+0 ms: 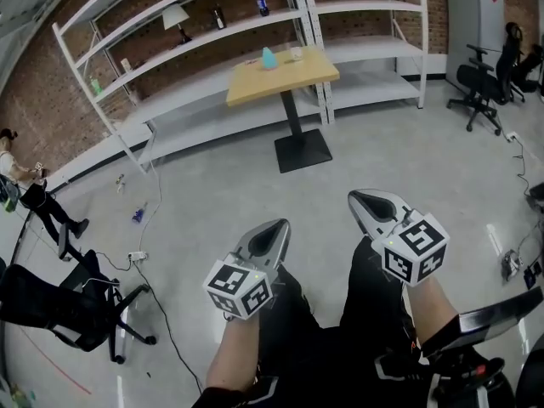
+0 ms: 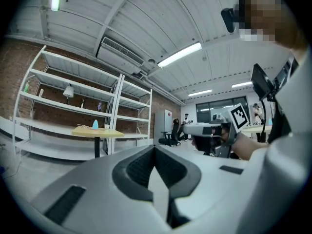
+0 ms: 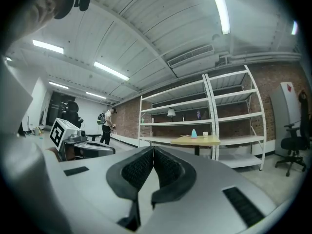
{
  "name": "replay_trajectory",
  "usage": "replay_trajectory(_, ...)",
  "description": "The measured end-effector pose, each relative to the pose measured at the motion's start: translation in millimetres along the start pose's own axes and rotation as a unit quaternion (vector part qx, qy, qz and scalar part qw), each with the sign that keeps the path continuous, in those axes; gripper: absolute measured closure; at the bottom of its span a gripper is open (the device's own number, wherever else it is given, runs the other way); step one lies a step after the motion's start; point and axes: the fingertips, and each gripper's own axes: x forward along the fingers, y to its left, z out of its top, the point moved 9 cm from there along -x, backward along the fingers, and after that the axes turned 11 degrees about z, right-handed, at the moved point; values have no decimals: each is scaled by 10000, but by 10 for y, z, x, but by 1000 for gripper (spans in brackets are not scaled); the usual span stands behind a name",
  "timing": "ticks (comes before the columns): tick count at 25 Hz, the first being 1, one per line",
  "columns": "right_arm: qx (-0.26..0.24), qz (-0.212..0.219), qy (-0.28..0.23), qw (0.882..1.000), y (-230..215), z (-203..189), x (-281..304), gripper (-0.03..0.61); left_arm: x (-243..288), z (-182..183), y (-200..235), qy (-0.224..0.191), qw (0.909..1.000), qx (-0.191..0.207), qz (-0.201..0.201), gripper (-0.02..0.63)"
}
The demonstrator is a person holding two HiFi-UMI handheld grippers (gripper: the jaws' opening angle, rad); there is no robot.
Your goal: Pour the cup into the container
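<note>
Far ahead stands a small wooden table [image 1: 282, 76] with a light-blue container [image 1: 269, 58] and a small white cup [image 1: 296, 53] on it, side by side. The same table [image 2: 97, 132] shows small in the left gripper view, and the table [image 3: 195, 140] with the container [image 3: 194, 133] and cup [image 3: 205, 134] in the right gripper view. My left gripper [image 1: 276, 226] and right gripper [image 1: 361, 197] are held low over the floor, well short of the table. Both are shut with nothing between the jaws. The left gripper [image 2: 155, 149] and right gripper [image 3: 153, 150] each point toward the table.
White shelving [image 1: 195, 36] runs behind the table, with a lamp [image 1: 177, 17] and bottles on it. Office chairs stand at the left [image 1: 59, 304] and the far right [image 1: 480, 87]. Cables and a power strip [image 1: 136, 256] lie on the floor. A person [image 1: 30, 189] stands at the far left.
</note>
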Motion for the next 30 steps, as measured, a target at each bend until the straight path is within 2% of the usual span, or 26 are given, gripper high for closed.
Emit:
replay_trajectory(7, 151, -185, 116, 9996, -745, -116, 728, 577, 909, 7, 758, 39, 9999, -71, -115, 621)
replay_trajectory(13, 297, -304, 99, 9990, -1578, -170, 1327, 577, 1826, 32, 1272, 156, 9996, -102, -227, 621)
replay_trajectory(18, 292, -396, 93, 9987, -2150, -209, 1669, 577, 2508, 96, 1583, 90, 9995, -32, -304, 621)
replay_trajectory(24, 231, -456, 51, 9987, -2769, -108, 2086, 577, 3123, 275, 1908, -8, 9994, 102, -346, 621)
replay_trajectory(30, 106, -328, 15, 9994, -3345, -25, 2694, 577, 3606, 345, 2356, -147, 9996, 136, -176, 621)
